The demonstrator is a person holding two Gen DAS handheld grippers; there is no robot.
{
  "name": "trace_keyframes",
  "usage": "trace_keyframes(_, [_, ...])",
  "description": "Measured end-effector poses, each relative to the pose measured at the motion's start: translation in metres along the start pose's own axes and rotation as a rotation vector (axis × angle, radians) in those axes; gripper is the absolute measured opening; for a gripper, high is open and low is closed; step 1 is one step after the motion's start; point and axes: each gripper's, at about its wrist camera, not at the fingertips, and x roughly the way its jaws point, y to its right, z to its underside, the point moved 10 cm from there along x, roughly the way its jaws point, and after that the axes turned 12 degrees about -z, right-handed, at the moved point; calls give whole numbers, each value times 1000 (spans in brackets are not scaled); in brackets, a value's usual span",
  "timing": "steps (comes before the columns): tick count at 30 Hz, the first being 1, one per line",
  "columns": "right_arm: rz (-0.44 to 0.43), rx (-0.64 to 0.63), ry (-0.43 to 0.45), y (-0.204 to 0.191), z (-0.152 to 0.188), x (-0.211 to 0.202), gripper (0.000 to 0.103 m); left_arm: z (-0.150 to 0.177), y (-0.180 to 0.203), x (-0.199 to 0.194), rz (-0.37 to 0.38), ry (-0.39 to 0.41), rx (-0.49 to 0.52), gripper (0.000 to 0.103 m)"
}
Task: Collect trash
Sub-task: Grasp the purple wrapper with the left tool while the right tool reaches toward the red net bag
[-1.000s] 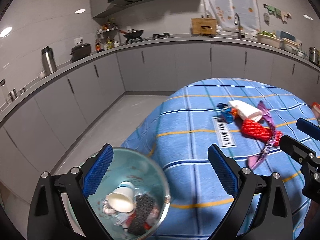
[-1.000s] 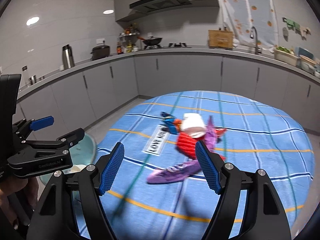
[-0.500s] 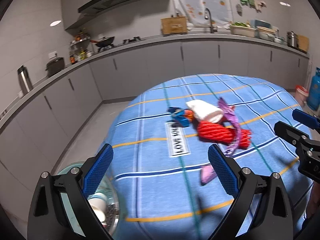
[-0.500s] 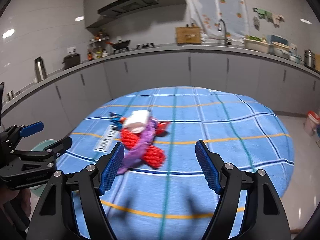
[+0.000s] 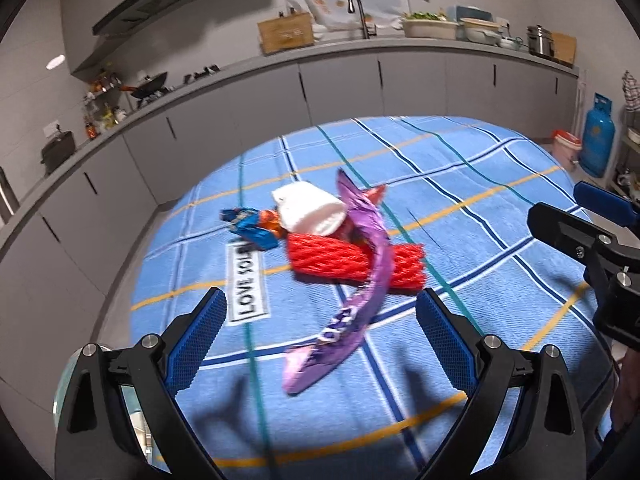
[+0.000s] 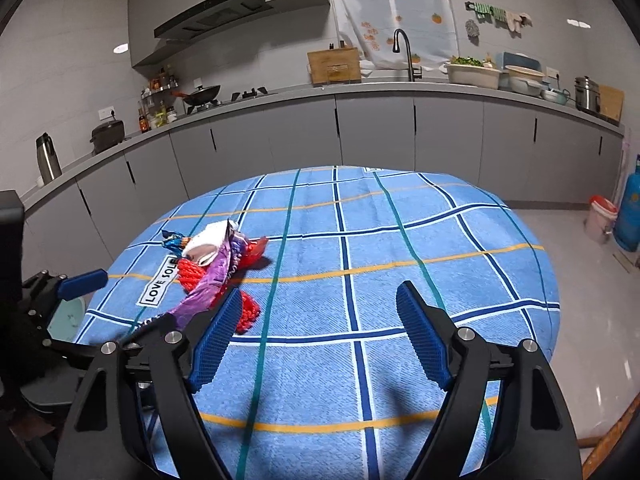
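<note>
A pile of trash lies on the blue checked tablecloth (image 5: 460, 208): a purple wrapper (image 5: 352, 312), a red foam net (image 5: 340, 260), a white paper cup (image 5: 310, 210) on its side and a blue-orange wrapper (image 5: 252, 226). My left gripper (image 5: 320, 336) is open and empty, with the purple wrapper's near end between its fingers. The pile also shows in the right wrist view (image 6: 216, 264), left of my right gripper (image 6: 316, 336), which is open and empty over bare cloth. The trash bin (image 6: 68, 316) shows as a pale green rim at the table's left edge.
A "LOVE YOU" label (image 5: 245, 280) is sewn on the cloth beside the pile. Grey kitchen cabinets (image 6: 360, 140) run behind the table. A blue gas cylinder (image 6: 630, 216) and a small bucket (image 6: 600, 218) stand on the floor at right.
My left gripper has swung right from above the bin to over the table, closing in on the purple wrapper. My right gripper has swung right, so the pile sits further left in its view.
</note>
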Motion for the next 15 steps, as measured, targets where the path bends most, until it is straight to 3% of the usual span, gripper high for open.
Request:
trace_keyframes(3, [5, 7, -6, 4, 2, 2, 79, 4, 9, 9, 25, -28, 16, 87])
trace_keyframes(6, [8, 13, -9, 6, 2, 3, 79, 12, 20, 18, 73, -69, 32, 67])
trace_keyframes(10, [15, 11, -16, 6, 4, 6, 79, 17, 25, 18, 108, -86, 43, 24])
trace_keyframes(11, [15, 12, -18, 4, 3, 7, 79, 17, 25, 17, 116, -86, 45, 18])
trace_keyframes(15, [11, 3, -34, 0, 6, 12, 79, 14, 13, 2, 122, -55, 28, 12])
